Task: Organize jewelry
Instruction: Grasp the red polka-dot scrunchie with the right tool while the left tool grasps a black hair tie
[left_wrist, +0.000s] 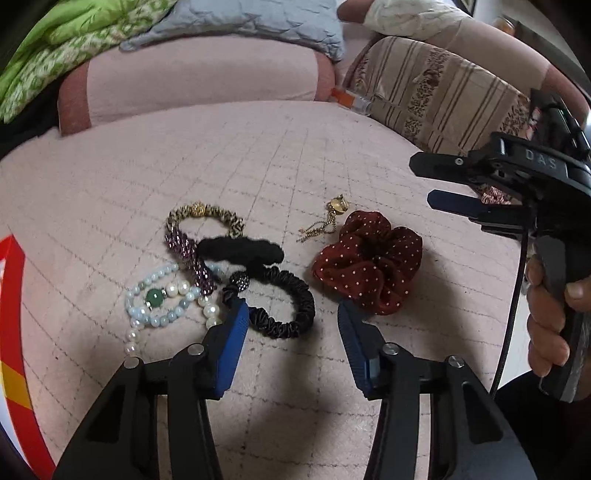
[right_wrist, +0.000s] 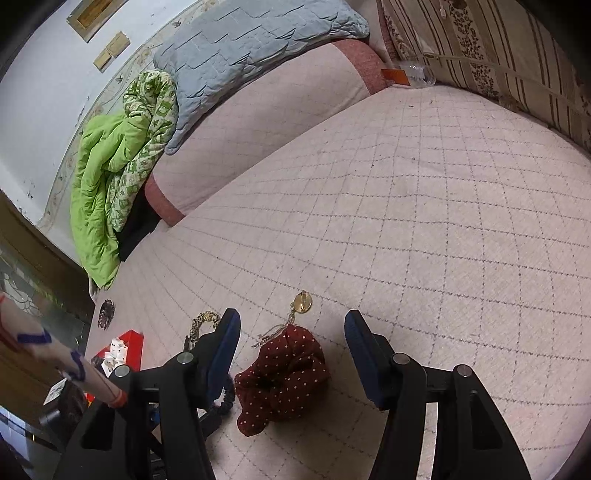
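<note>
Blue pads of the left hand-held gripper (left_wrist: 291, 317) sit nearest the lens, jaws partway apart w/ nothing between them, hovering over the bed (left_wrist: 332, 147). One pad is just beside the black satin tie (left_wrist: 284, 306); the red scrunchie (left_wrist: 369, 262) is near the other.

Right hand-held gripper (right_wrist: 291, 332) also stands apart & empty, scrunchie lying loose below and between its jaws, not pinched. A hand (left_wrist: 550, 314) grips its handle at the frame edge.

Jewelry is all on the bed in one tangle: pearl bracelet (left_wrist: 166, 299), purple bead bracelet (left_wrist: 192, 258), leopard tie (left_wrist: 207, 216) and fuzzy black tie (left_wrist: 240, 249) overlap or touch. Gold pendant (left_wrist: 325, 218) lies apart, chain end near the scrunchie.

Risks, as I judge: grabbing the satin tie could drag the purple bracelet or pearls along, since they're interlaced. Thin pendant chain may slip thru the pads or snag scrunchie fabric. Both grippers close in, so could bump.

Count: 2 bracelets, 3 ties, 1 scrunchie, 1 pendant. A red box (right_wrist: 125, 347) shows at the side; what it holds I can't tell.
</note>
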